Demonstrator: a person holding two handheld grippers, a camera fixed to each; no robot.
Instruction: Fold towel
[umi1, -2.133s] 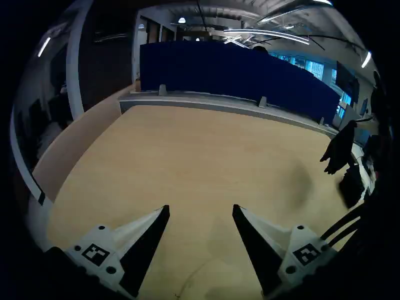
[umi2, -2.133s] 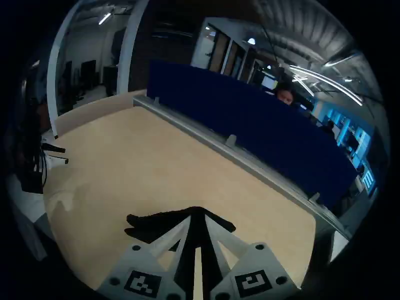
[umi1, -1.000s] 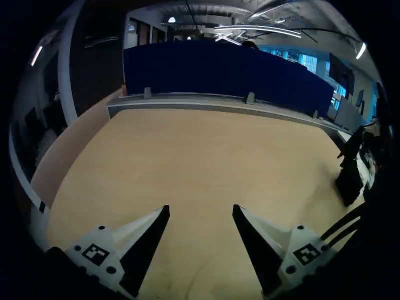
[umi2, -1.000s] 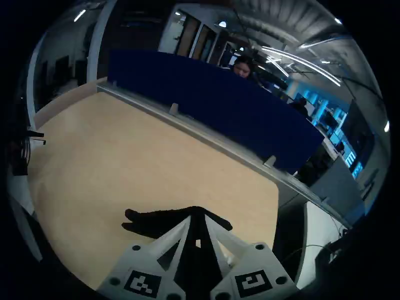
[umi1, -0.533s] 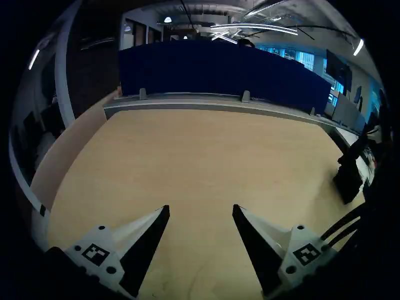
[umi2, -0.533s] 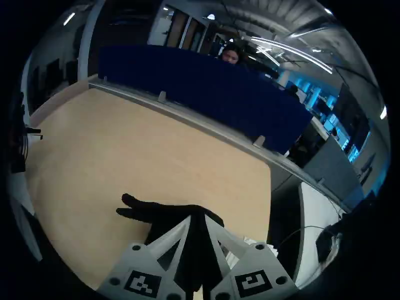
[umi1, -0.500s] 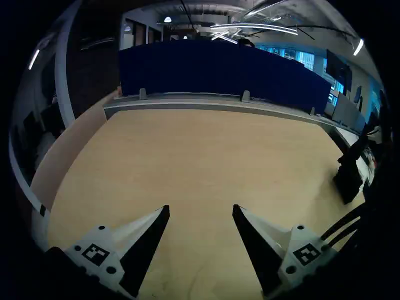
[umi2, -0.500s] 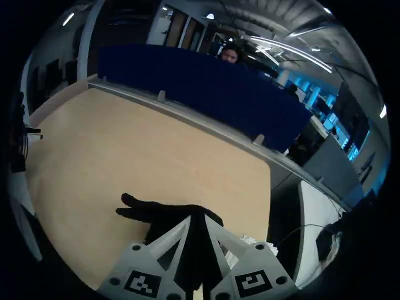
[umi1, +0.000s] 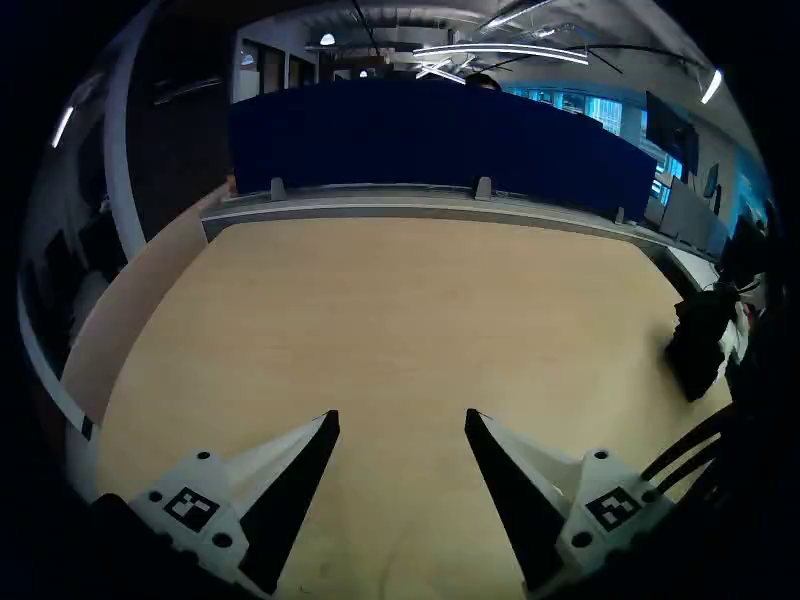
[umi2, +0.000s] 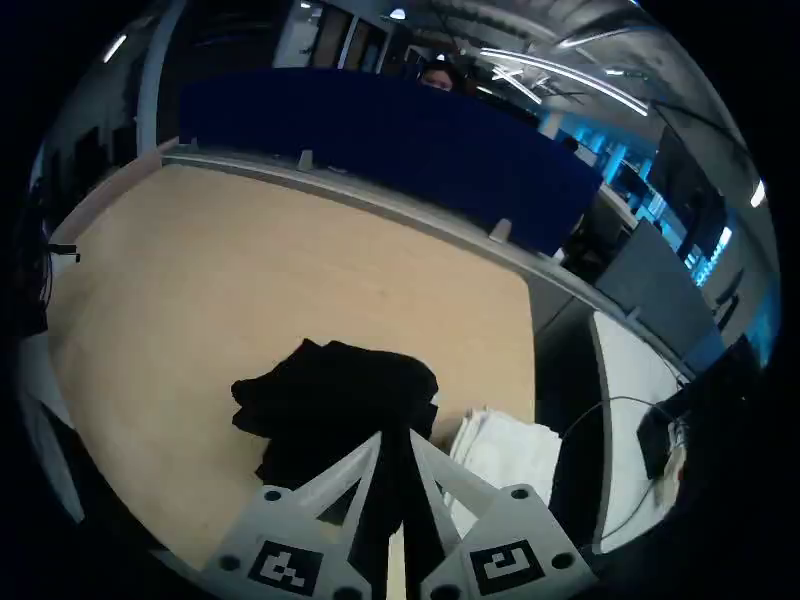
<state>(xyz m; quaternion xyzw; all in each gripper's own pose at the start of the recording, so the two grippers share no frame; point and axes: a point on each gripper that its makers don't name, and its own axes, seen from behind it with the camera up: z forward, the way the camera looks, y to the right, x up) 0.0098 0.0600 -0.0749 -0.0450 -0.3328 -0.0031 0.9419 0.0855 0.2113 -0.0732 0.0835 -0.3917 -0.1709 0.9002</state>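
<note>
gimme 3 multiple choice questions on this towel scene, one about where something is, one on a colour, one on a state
1. In the right gripper view, where is the white cloth stack relative to the black towel?
A) to its right, near the edge of the table
B) to its left
C) up on the divider

2. What colour is the divider behind the table?
A) red
B) blue
C) green

3. What state is the left gripper in?
A) shut on the towel
B) shut on a cup
C) open, holding nothing

Answers:
1 A, the white stack lies just right of the dark heap.
2 B, the panel along the far side is dark blue.
3 C, its fingers stand wide apart over bare wood.
</note>
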